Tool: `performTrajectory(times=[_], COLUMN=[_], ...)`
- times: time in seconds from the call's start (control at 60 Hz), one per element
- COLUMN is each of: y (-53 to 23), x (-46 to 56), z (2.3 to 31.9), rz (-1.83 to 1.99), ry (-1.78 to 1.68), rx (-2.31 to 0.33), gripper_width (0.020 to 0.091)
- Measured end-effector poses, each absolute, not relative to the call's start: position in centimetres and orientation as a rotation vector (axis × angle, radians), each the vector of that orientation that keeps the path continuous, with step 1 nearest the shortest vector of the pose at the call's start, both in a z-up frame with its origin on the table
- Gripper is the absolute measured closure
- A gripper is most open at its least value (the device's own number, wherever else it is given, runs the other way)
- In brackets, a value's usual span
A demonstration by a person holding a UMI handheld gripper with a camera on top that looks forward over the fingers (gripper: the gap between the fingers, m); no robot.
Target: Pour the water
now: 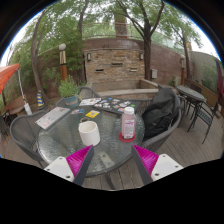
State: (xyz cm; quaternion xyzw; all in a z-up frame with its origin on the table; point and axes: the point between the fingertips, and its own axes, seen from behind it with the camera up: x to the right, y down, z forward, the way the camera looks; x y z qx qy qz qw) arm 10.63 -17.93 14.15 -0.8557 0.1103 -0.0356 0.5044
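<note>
A clear bottle (128,123) with pink liquid and a white cap stands upright on the round glass table (62,138). A white cup (89,132) stands to its left, a short way apart. My gripper (110,163) hovers at the table's near edge, open, its pink-padded fingers (80,160) spread wide with nothing between them. Both bottle and cup lie beyond the fingertips, the cup nearer the left finger and the bottle nearer the right one.
A yellow item (88,115), papers (52,117) and dark objects (108,104) lie on the table's far half. A dark bag (160,112) sits on a chair at the right. Metal chairs (200,105), a stone wall and trees stand beyond on the wooden deck.
</note>
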Motion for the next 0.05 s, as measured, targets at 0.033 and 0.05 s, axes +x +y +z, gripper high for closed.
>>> performTrajectory(times=[0.033, 0.05], y=[-19.2, -19.9], x=[9.3, 8.7], z=[14.8, 15.3], rz=[-0.082, -0.081], ry=[0.274, 0.279], rx=[-2.072, -2.076], gripper_width=[0.0265, 0.0265])
